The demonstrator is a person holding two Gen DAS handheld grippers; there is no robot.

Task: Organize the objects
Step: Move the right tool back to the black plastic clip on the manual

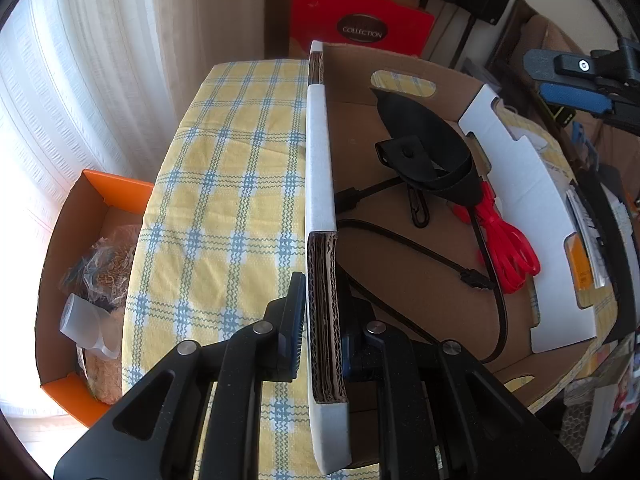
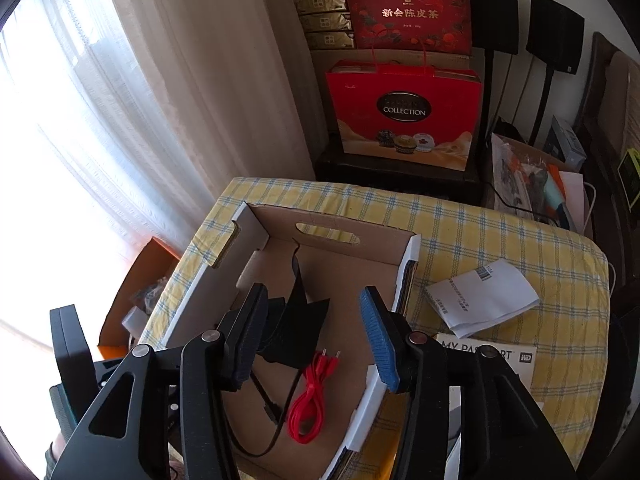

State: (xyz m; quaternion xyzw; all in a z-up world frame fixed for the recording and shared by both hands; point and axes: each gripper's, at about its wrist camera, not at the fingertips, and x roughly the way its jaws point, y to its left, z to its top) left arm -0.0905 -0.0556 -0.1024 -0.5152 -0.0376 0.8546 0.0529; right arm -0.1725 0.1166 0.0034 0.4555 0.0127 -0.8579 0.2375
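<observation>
The cardboard box (image 2: 280,256) rests on the checked tablecloth (image 1: 224,168); the left gripper (image 1: 320,312) is clamped on the box's near side wall, one pad on each face. The right gripper (image 2: 314,336) hovers over the box interior with jaws about half open and nothing between them; directly beyond them lie a black pouch (image 2: 298,320), black cable (image 1: 420,248) and red cable bundle (image 2: 310,404), already stowed. Judged remaining: the folded paper (image 2: 482,298) and the hard-drive carton (image 2: 484,354), both on the cloth outboard of the right jaw.
</observation>
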